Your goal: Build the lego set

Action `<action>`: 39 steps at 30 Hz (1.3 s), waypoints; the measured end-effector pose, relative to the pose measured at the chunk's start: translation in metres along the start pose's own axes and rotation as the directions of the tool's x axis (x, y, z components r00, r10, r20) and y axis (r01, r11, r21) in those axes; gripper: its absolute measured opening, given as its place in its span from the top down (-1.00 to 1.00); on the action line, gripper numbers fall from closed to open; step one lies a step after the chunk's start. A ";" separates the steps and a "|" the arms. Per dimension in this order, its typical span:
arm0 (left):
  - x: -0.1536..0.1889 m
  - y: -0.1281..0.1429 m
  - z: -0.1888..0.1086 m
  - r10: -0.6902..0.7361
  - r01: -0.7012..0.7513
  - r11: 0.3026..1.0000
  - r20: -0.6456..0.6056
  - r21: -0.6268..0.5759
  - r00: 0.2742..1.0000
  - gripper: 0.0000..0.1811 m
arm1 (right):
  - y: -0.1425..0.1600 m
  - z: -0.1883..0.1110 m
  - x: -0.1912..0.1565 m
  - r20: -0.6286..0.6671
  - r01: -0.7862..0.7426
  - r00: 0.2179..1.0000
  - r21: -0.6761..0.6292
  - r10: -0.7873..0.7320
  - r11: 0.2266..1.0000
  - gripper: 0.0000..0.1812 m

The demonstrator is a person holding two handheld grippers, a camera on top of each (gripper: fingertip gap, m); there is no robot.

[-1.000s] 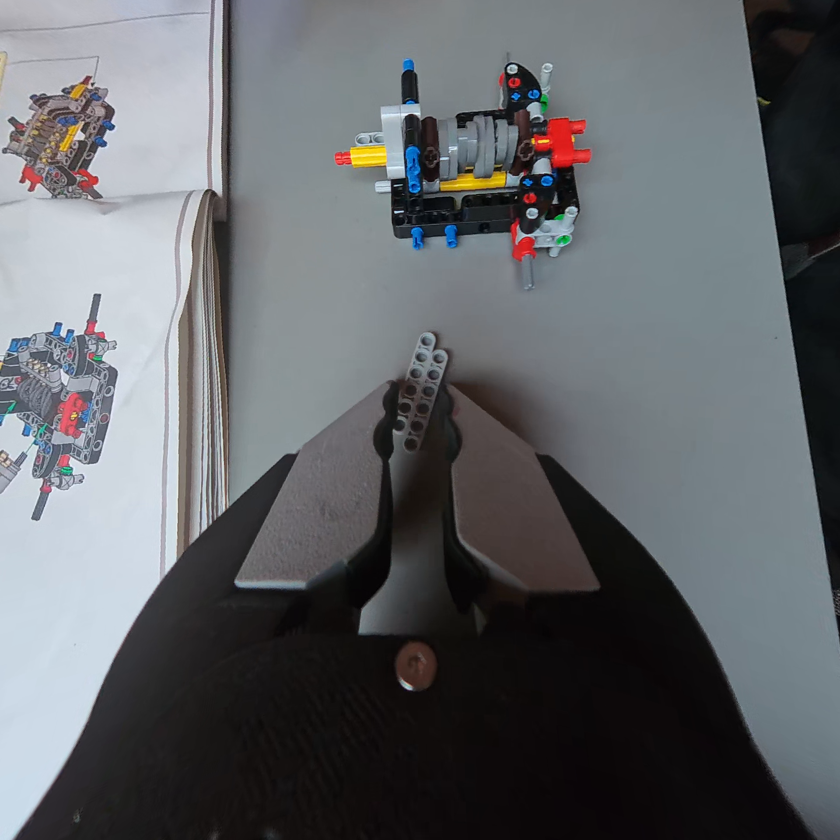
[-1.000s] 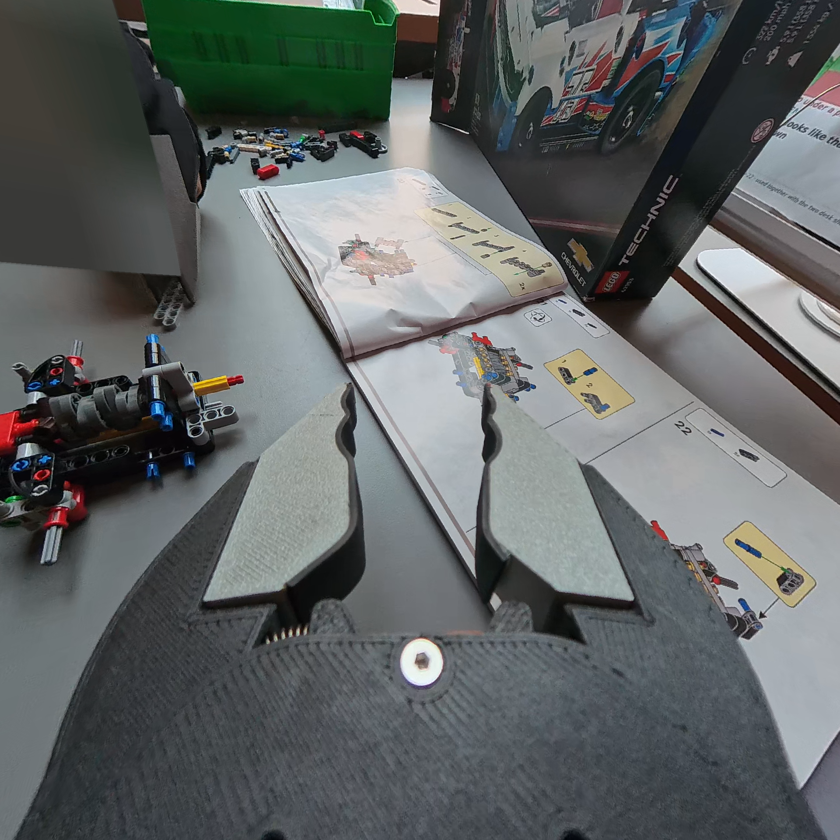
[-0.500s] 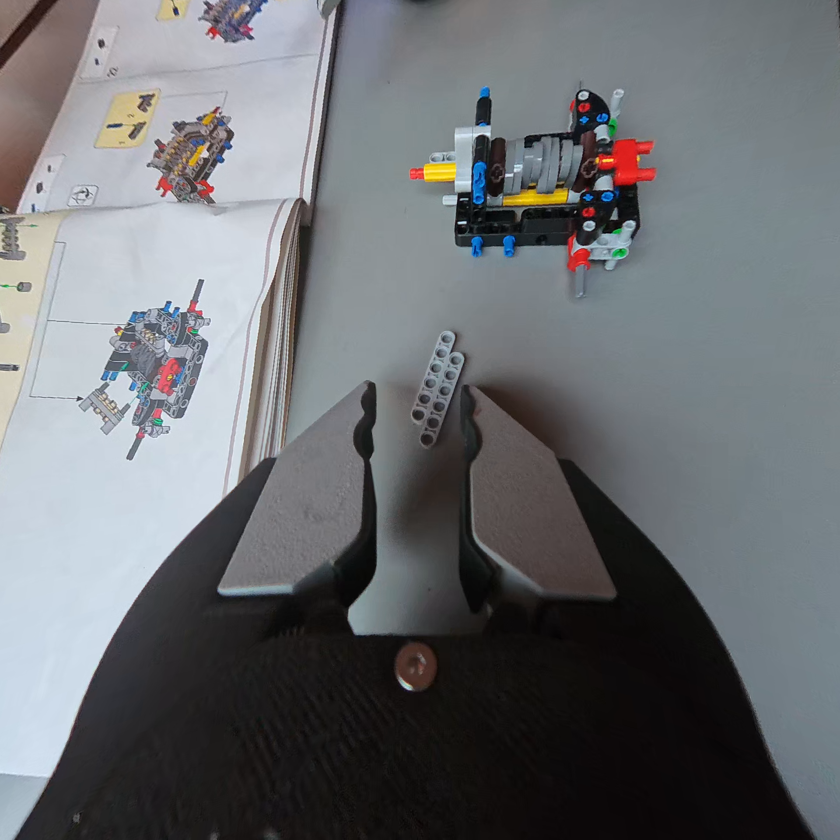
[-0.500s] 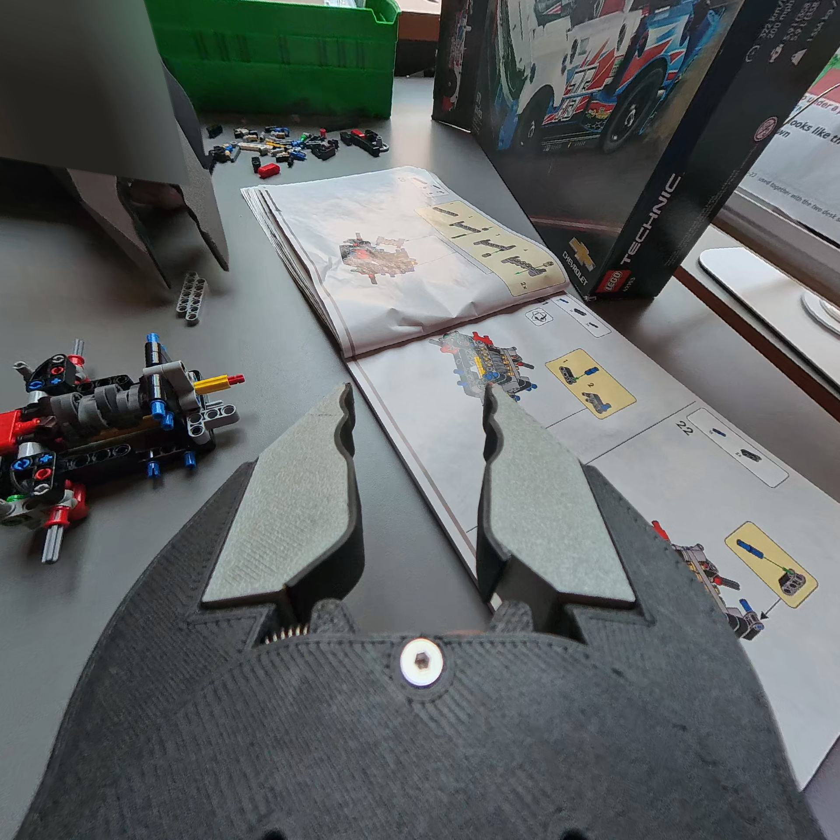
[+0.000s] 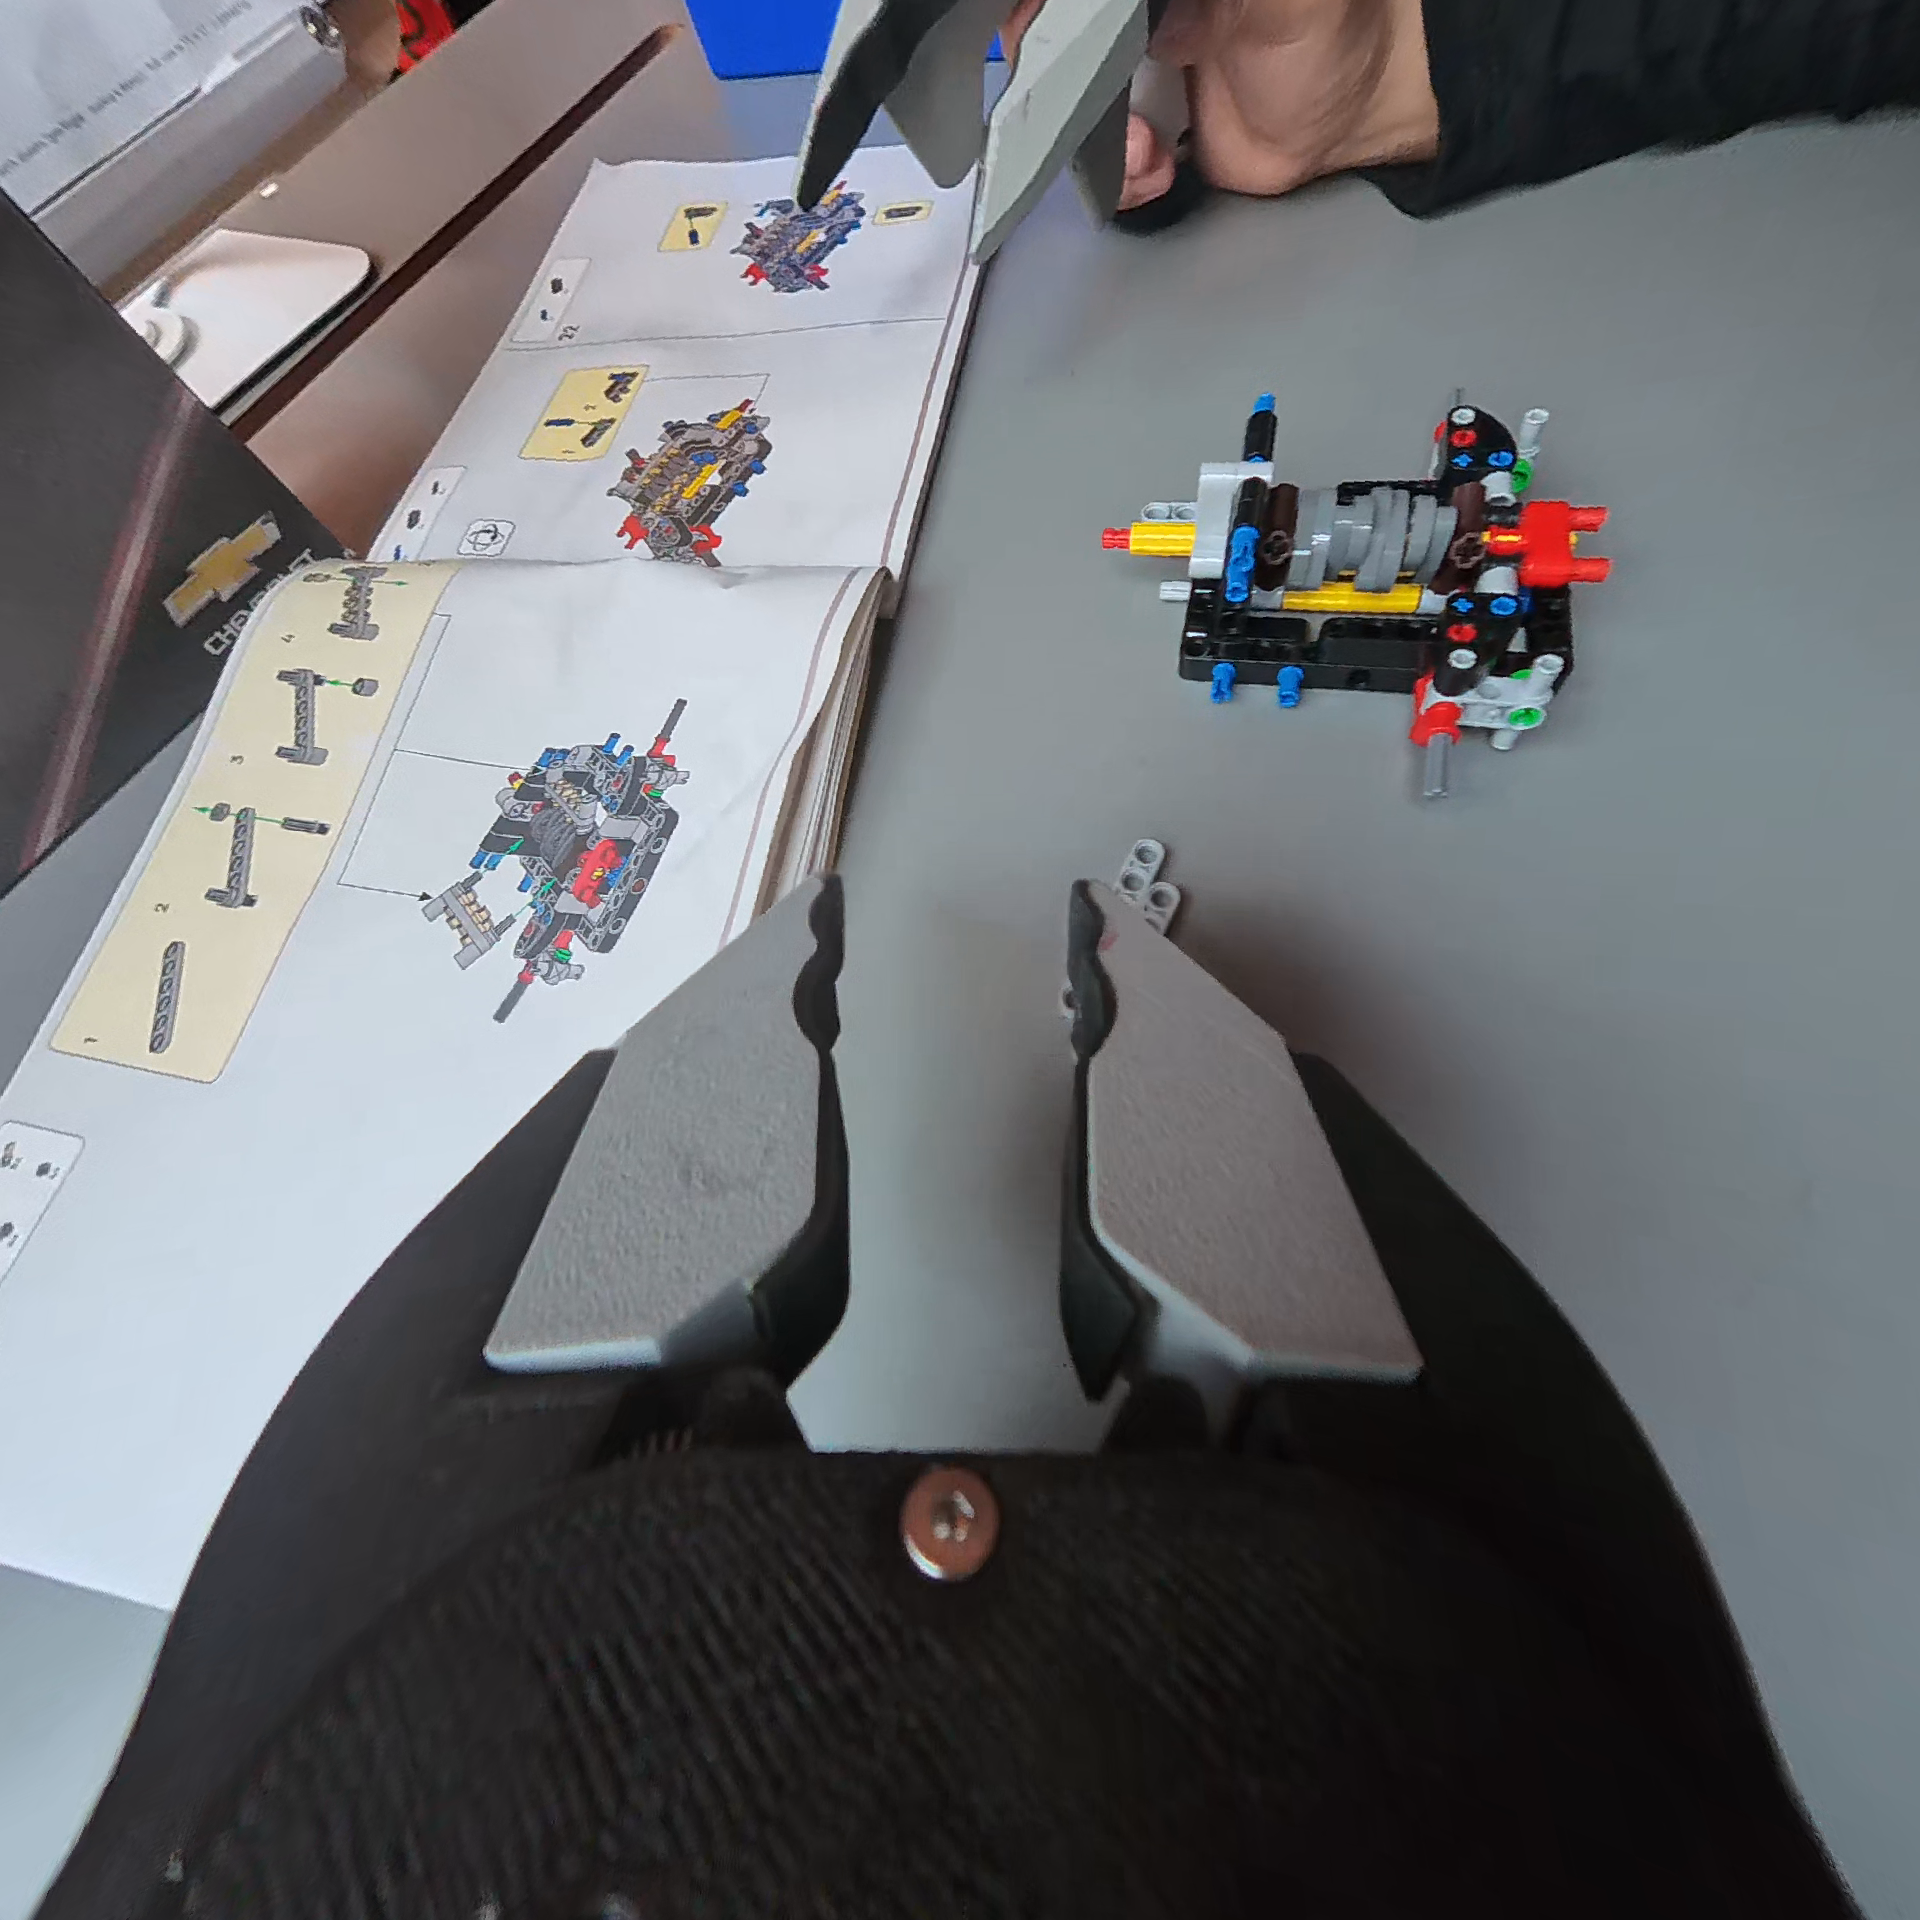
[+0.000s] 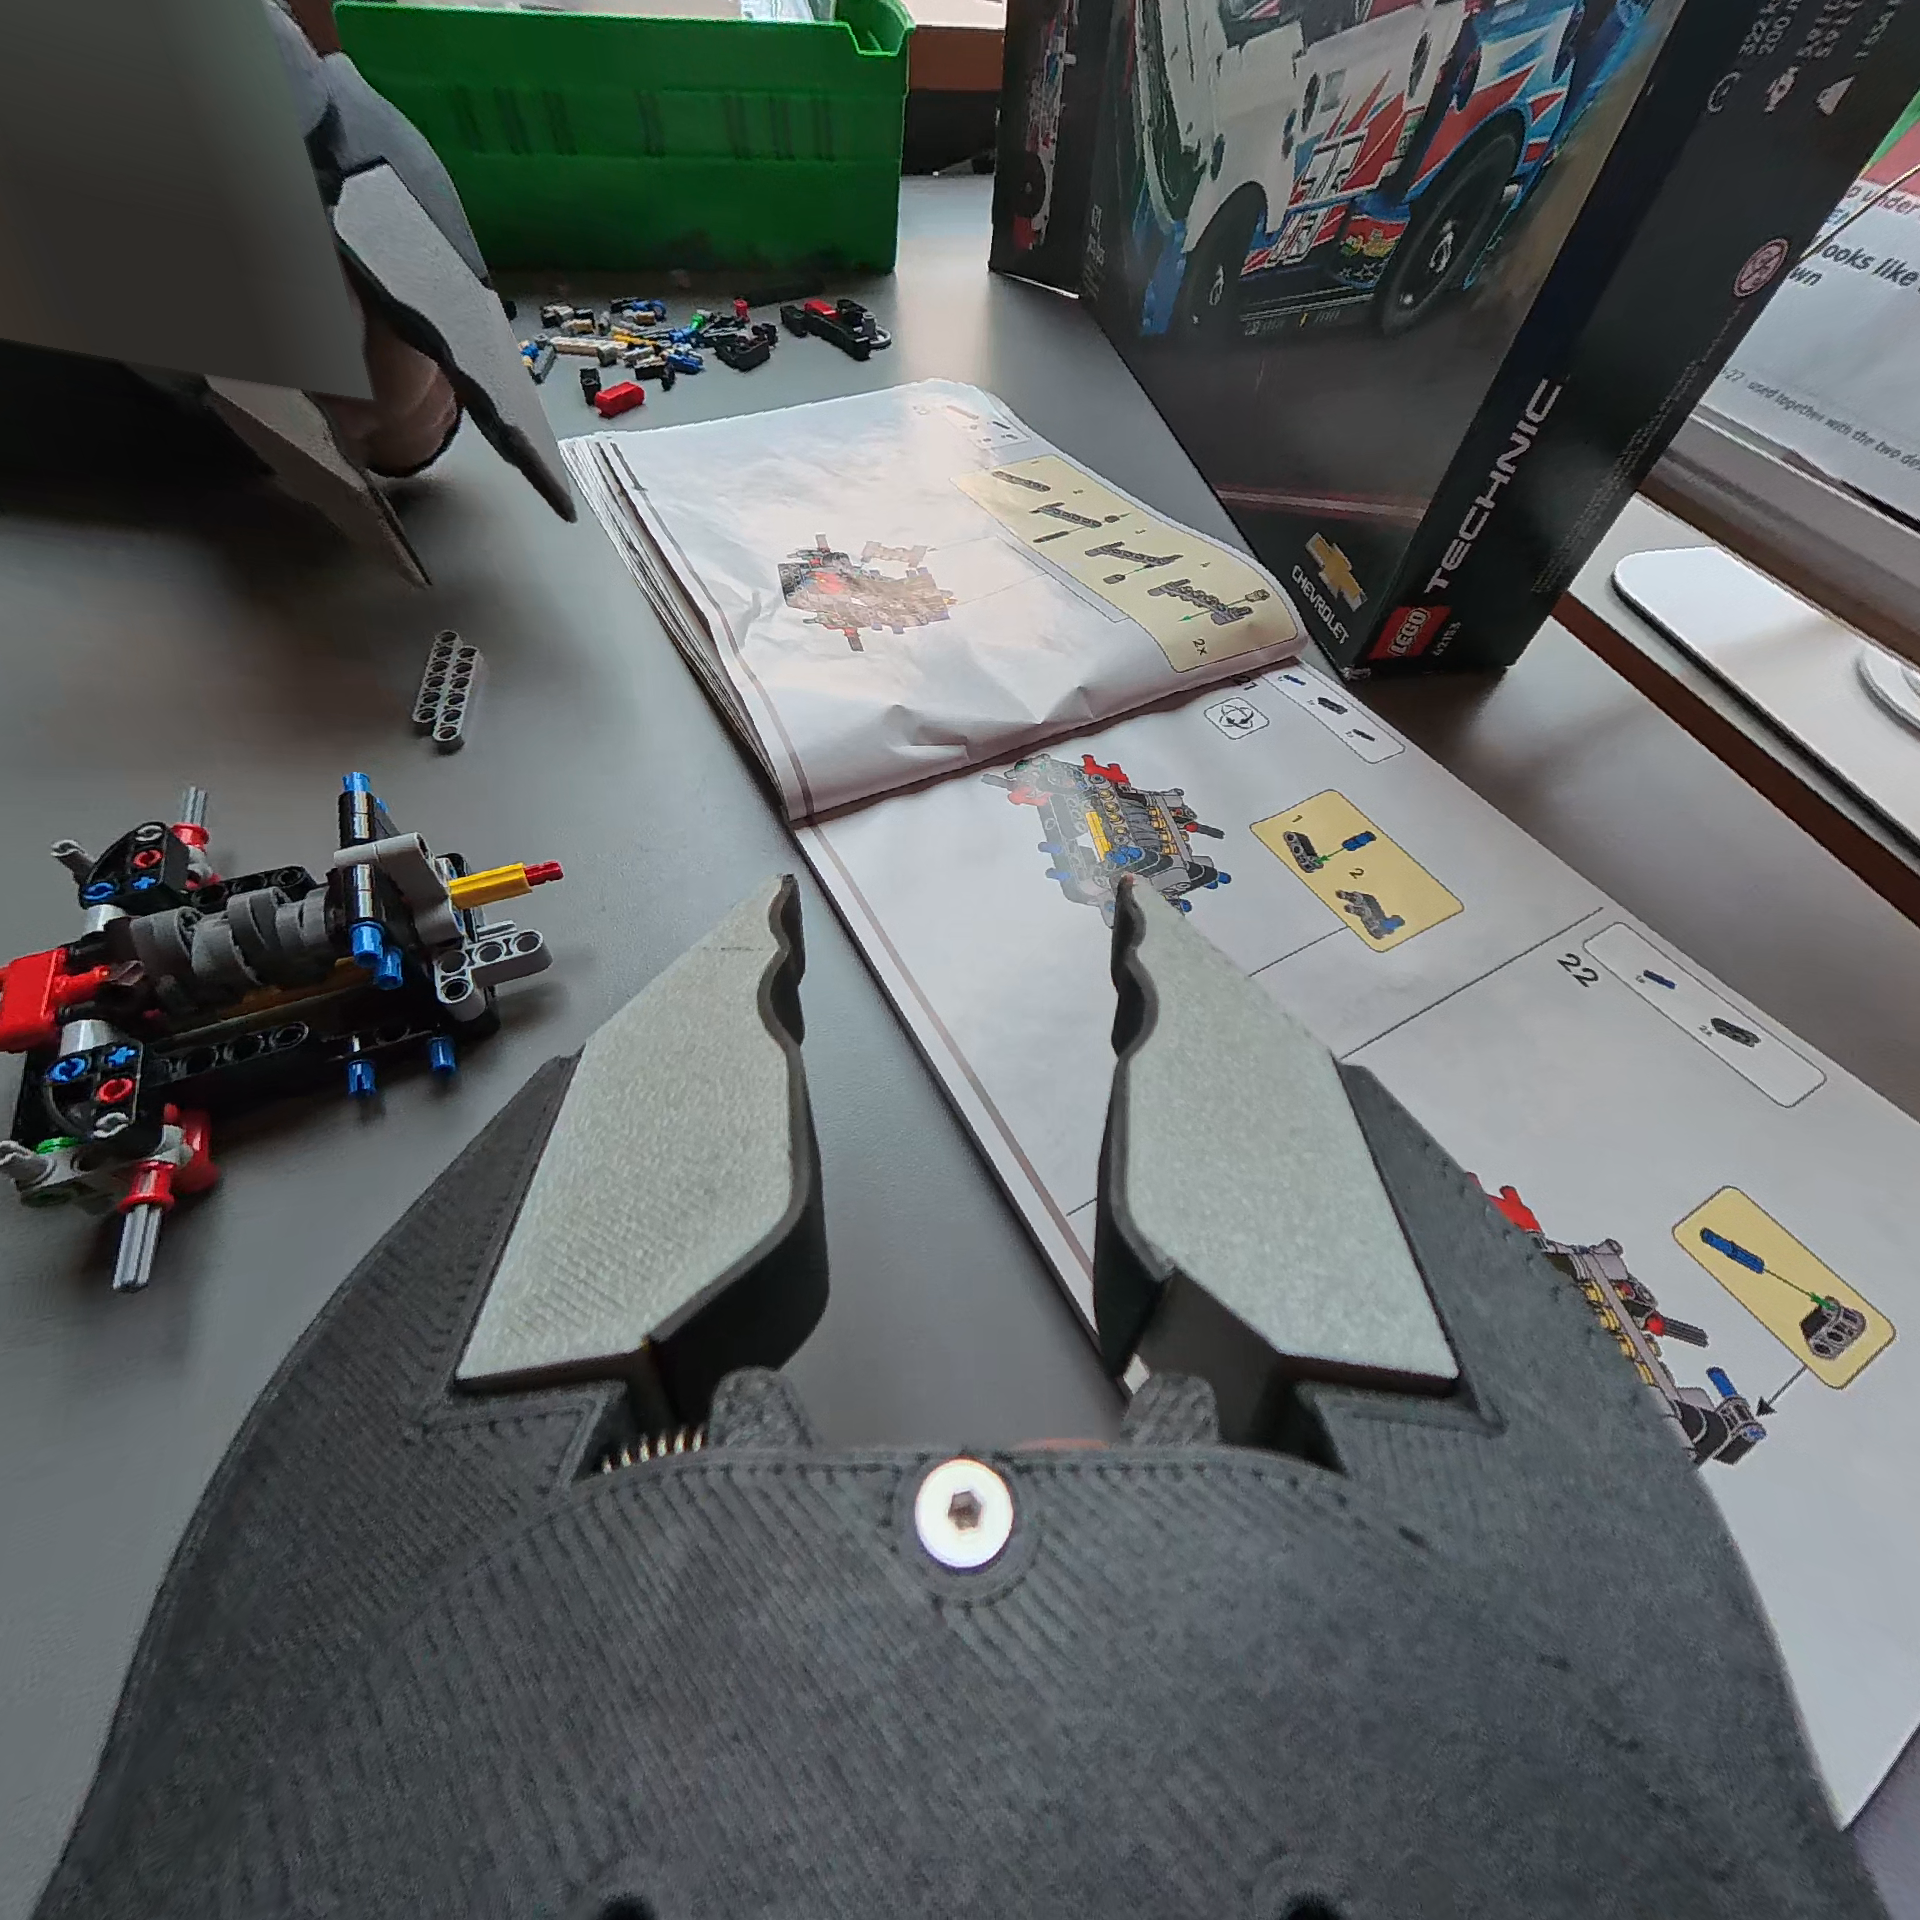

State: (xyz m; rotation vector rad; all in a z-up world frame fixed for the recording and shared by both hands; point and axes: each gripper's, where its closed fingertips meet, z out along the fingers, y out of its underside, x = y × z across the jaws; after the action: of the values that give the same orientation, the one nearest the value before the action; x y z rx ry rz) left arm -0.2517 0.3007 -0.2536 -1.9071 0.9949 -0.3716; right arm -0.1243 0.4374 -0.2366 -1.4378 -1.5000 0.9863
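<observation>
Trouble we foresee: our left tool (image 5: 951, 899), open and empty, seemingly half covers the grey liftarm beams (image 6: 447, 689) and could scatter them; right tool (image 6: 956, 894) also gapes empty.

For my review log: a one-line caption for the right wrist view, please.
Open right gripper hovers over the instruction booklet's edge; partial Lego assembly and two grey beams lie on the table.
</observation>
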 end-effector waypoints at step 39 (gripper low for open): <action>-0.096 0.150 -0.179 -0.512 0.670 0.714 0.501 -0.204 0.698 0.79 | 0.005 0.003 0.004 -0.042 0.011 0.999 -0.039 -0.012 0.999 0.22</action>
State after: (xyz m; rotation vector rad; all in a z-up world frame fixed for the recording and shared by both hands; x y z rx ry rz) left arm -0.4935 0.2313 -0.2711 -2.5168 0.1131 -0.1291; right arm -0.1250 0.4413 -0.2422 -1.4674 -1.5024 0.9185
